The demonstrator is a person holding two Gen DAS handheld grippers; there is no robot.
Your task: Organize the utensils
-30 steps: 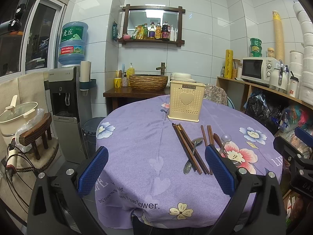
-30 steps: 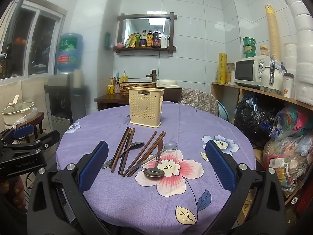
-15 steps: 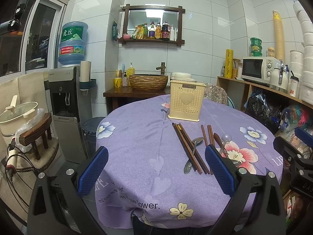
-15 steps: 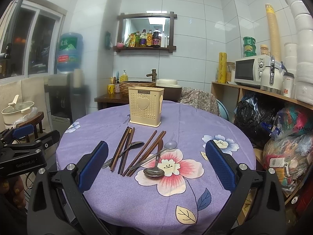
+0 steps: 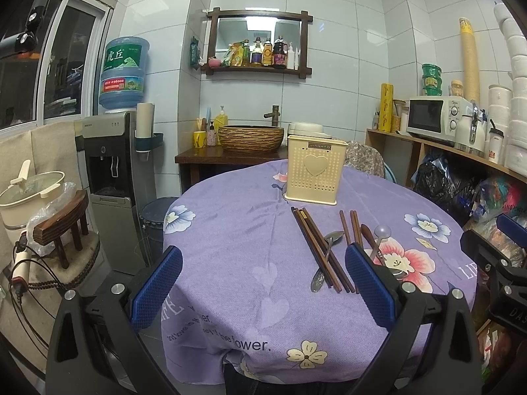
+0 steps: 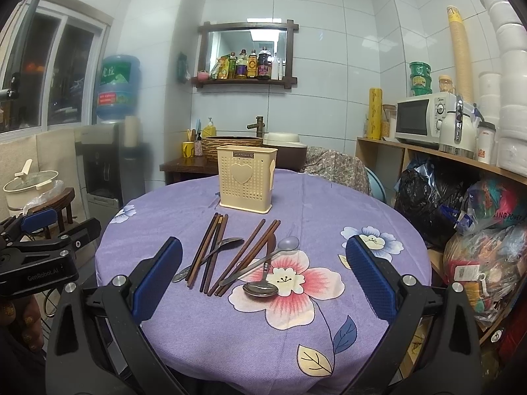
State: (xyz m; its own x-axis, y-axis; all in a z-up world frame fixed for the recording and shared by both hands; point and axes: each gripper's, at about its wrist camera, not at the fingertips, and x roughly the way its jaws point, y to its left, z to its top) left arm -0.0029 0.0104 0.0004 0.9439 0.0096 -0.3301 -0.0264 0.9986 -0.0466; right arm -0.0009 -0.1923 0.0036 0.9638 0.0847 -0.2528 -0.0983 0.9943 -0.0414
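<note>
A cream perforated utensil holder (image 5: 315, 174) with a heart stands upright on the purple floral tablecloth (image 5: 237, 240); it also shows in the right wrist view (image 6: 245, 179). In front of it lie several dark brown chopsticks (image 6: 210, 250), more chopsticks (image 6: 250, 256) and three metal spoons, one (image 6: 262, 288) on the pink flower. In the left wrist view the chopsticks (image 5: 316, 250) lie right of centre. My left gripper (image 5: 263, 289) is open and empty above the table's near edge. My right gripper (image 6: 263, 283) is open and empty, held before the utensils.
A water dispenser (image 5: 112, 177) and a stool with a pot (image 5: 62, 223) stand left of the table. A shelf with a microwave (image 6: 425, 120) and bags (image 6: 425, 204) runs along the right. A wooden sink counter (image 5: 230, 156) is behind the table.
</note>
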